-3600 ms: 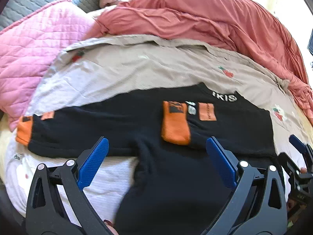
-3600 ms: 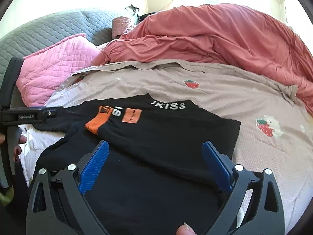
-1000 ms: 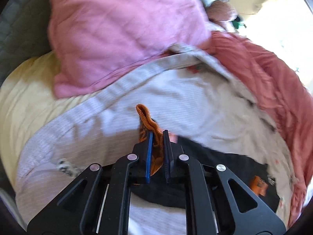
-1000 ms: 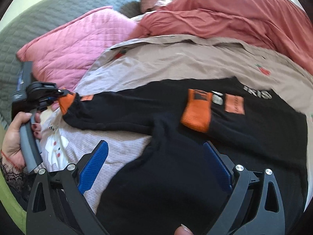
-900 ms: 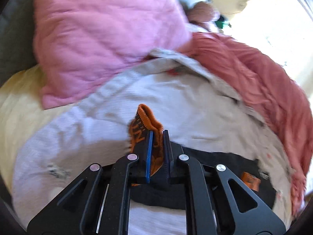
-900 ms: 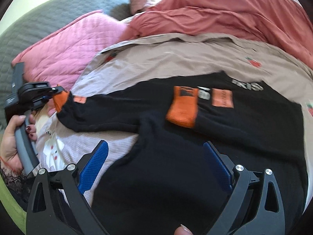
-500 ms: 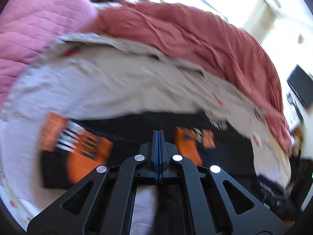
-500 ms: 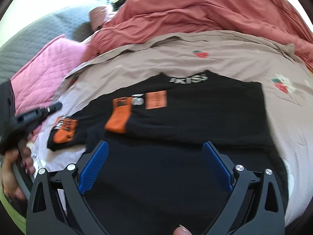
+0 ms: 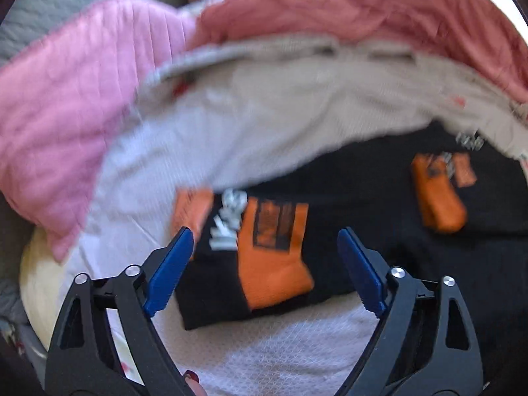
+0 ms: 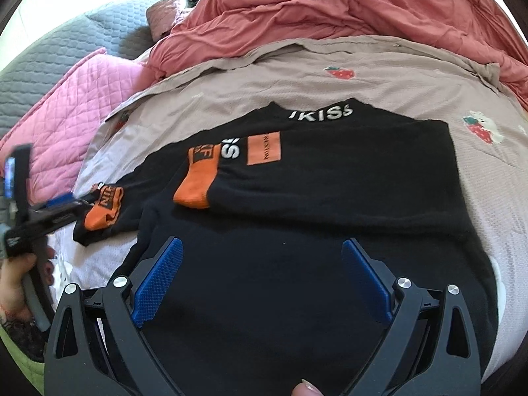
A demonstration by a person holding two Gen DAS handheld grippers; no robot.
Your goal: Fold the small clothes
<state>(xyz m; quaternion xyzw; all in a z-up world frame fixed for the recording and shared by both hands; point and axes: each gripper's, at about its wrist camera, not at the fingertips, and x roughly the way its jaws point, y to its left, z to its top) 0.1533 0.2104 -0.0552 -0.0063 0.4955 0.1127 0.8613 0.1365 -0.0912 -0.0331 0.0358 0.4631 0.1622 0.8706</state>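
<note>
Spread over the bed is a beige sheet (image 10: 379, 62) printed with strawberries, and the work lies on it. At far left a quilted pink pillow (image 10: 69, 112) leans against a grey quilted cover (image 10: 52, 49). Just below the pillow, in the right wrist view, the left gripper (image 10: 71, 203) sits beside the folded-over left sleeve; its own camera shows its blue fingers (image 9: 168, 269) spread wide with nothing between them, the orange left cuff (image 9: 272, 257) lying on the sleeve just ahead, blurred. The black sweater (image 10: 330, 198) lies flat in the middle of the sheet, collar lettering away from the cameras. Its right sleeve is folded across the chest, ending in an orange right cuff (image 10: 198, 178) beside an orange patch (image 10: 264, 148). Low in the right wrist view, the right gripper (image 10: 260, 280) hovers above the sweater's lower body, fingers wide apart and holding nothing. Behind everything, from centre to right, a heaped red duvet (image 10: 330, 6) runs along the sheet's far edge
</note>
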